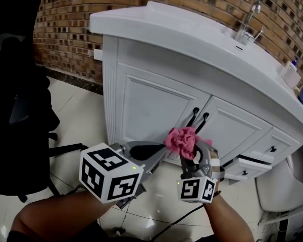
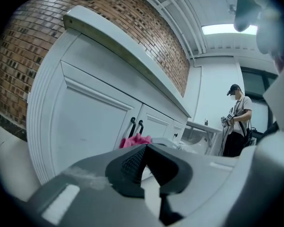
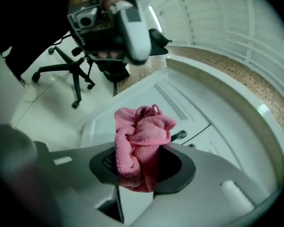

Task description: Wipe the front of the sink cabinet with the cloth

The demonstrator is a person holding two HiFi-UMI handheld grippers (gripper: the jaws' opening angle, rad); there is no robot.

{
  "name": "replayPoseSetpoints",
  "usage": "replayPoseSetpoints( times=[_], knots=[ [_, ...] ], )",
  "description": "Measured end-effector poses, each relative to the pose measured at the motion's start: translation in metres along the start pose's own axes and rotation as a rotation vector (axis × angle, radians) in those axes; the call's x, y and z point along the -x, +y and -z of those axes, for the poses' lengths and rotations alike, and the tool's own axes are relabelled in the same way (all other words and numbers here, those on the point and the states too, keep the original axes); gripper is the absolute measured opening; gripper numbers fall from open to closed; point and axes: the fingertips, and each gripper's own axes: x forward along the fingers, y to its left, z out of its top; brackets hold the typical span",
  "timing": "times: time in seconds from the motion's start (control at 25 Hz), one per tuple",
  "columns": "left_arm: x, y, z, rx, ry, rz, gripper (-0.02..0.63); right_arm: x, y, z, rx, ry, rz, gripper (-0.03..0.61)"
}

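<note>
Pink cloth (image 3: 142,141) is sitting bunched into a soft wad between the jaws of the right claw (image 3: 142,164), which is pinching its lower folds while the loose upper part is bulging out ahead of the pads. It is hanging just in front of the sink cabinet (image 1: 151,100), below the pair of black door handles (image 1: 199,119); whether it is already touching the white door panel cannot be told. The left claw (image 2: 144,150) is holding nothing, its jaws drawn together, and is pointing at the same door from just beside the wad. By its look the cloth is light, limp and easily squashed, so it is likely giving under pressure rather than scraping. A grip low on the bundle, as here, is leaving the free folds to meet the panel; a shallower pinch is risking the fabric slipping out under drag.
</note>
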Motion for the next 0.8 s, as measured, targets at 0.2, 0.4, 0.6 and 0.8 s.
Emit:
replayPoseSetpoints(
  times=[0.2,0.4,0.6,0.8],
  knots=[
    [0.006,-0.003,-0.008,0.006,-0.025,0.014,0.003,0.007,-0.087,-0.029,-0.030,0.003,0.190,0.146],
    [0.011,-0.004,-0.012,0.003,-0.044,0.025,0.003,-0.005,-0.137,-0.046,0.004,0.010,0.304,0.147],
    [0.018,-0.003,-0.017,0.007,-0.053,0.032,0.003,-0.021,-0.158,-0.049,-0.014,0.034,0.330,0.147],
    [0.035,0.006,-0.023,0.018,-0.078,0.022,0.003,-0.027,-0.151,-0.044,-0.034,0.032,0.350,0.147]
  ],
)
